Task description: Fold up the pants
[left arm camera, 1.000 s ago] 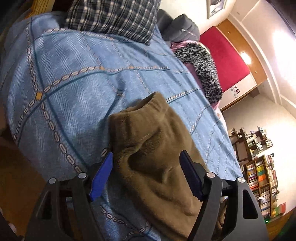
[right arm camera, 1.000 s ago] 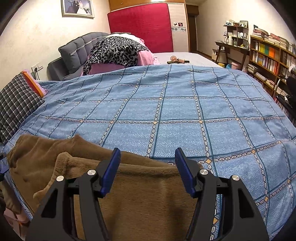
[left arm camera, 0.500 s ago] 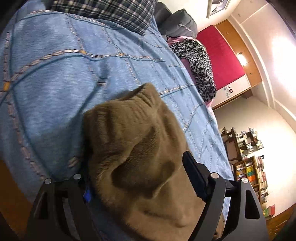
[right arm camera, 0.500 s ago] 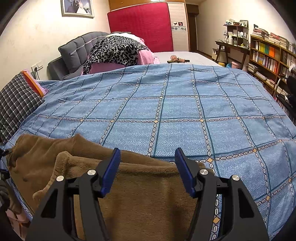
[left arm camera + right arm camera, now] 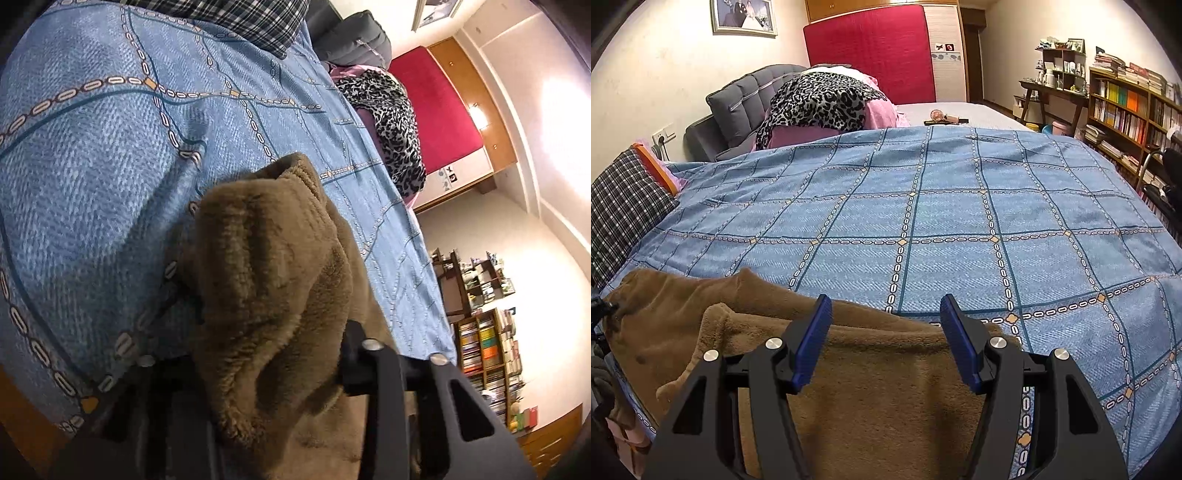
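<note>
Brown fleece pants [image 5: 871, 387] on bed [image 5: 960, 221] | my left tongs [image 5: 273, 354] buried in them, grip unclear | my right tongs [image 5: 886, 339] apart above them

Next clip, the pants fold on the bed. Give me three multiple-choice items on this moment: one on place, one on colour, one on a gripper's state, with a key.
1. Where do the pants lie?
A. on the near edge of the bedspread
B. on the bookshelf
C. on the grey headboard

2. What colour are the pants?
A. red
B. brown
C. black

3. How do the jaws of the right gripper stand?
A. shut on the pillow
B. shut on nothing
C. open, over the pants

Key: 1 A, the right wrist view shows them on the blue cover at its near side. 2 B, the fleece is brown in both views. 3 C, the blue pads stand wide apart with cloth below.
</note>
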